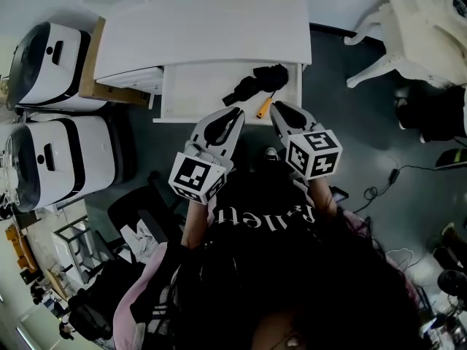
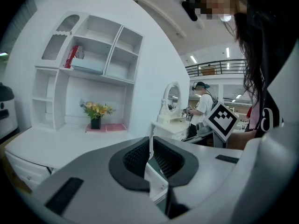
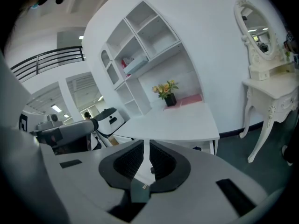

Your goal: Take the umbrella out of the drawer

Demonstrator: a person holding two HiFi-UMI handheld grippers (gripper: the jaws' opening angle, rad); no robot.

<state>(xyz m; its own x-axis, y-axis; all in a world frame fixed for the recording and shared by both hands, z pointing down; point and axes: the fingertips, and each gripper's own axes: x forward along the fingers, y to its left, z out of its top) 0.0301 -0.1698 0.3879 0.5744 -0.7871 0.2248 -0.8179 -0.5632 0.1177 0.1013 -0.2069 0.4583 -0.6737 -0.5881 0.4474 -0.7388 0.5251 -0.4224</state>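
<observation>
1. A white desk (image 1: 204,28) stands ahead, with a shelf unit (image 2: 88,69) on its back edge.
2. Yellow flowers (image 2: 96,110) in a dark pot stand on the desk beside a pink mat (image 2: 110,127).
3. A red book (image 2: 71,56) leans in an upper shelf.
4. Two white machines (image 1: 47,64) sit left of the desk, with a cardboard box (image 1: 91,57) between the upper one and the desk.
5. An ornate white dressing table (image 1: 416,28) stands to the right, with an oval mirror (image 3: 254,29) on it.
6. A cable (image 1: 387,181) lies on the dark floor.
</observation>
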